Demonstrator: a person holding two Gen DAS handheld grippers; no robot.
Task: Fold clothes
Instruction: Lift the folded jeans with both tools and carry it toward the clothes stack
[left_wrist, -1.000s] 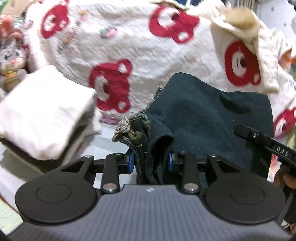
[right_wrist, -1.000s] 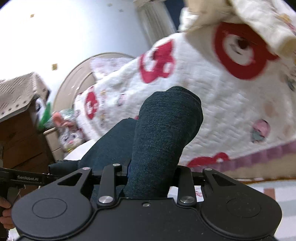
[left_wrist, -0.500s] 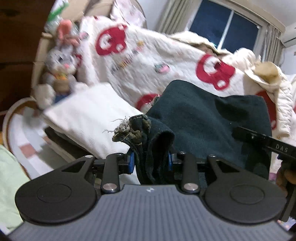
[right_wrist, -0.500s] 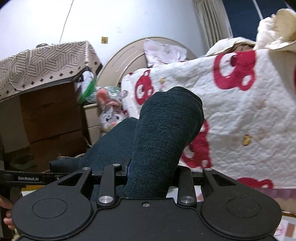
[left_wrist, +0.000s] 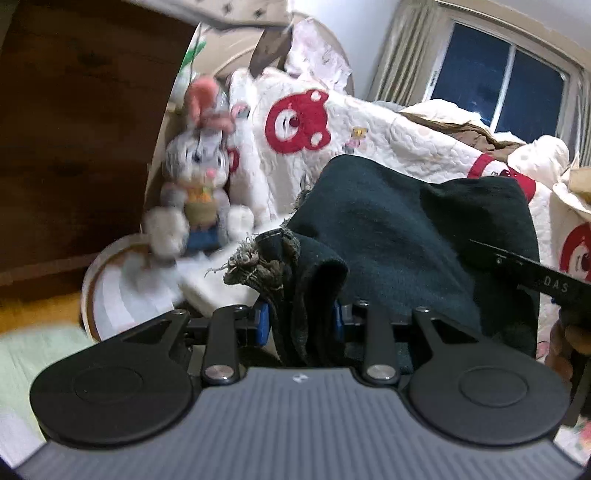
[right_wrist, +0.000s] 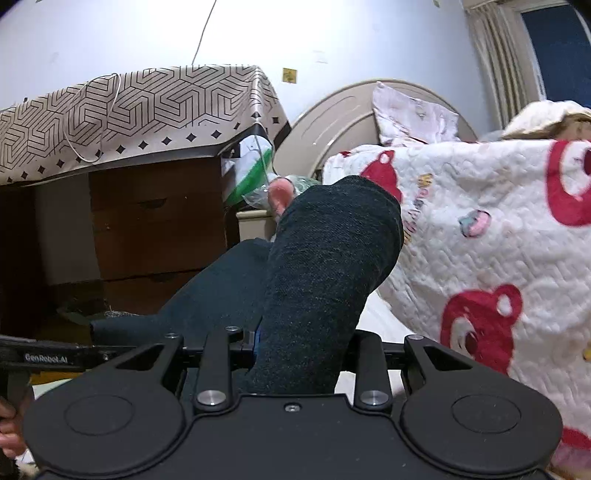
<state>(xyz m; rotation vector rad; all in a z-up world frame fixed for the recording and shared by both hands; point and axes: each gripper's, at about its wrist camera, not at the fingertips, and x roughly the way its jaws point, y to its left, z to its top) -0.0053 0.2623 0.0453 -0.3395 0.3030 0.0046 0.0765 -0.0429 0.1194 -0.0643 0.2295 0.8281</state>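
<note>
- The left gripper (left_wrist: 299, 325) had its fingers squeezed shut on a frayed edge of the dark pants (left_wrist: 406, 236).
- The right gripper (right_wrist: 303, 354) pinched a thick fold of the same pants (right_wrist: 332, 266).
- The pants hung in the air between both grippers, near the bear blanket (left_wrist: 369, 136) and the toy bunny (left_wrist: 199, 184).
- The cloth looked soft, floppy and a bit heavy.
- It was probably best to hold it by the edges and corners so it did not sag.
</note>
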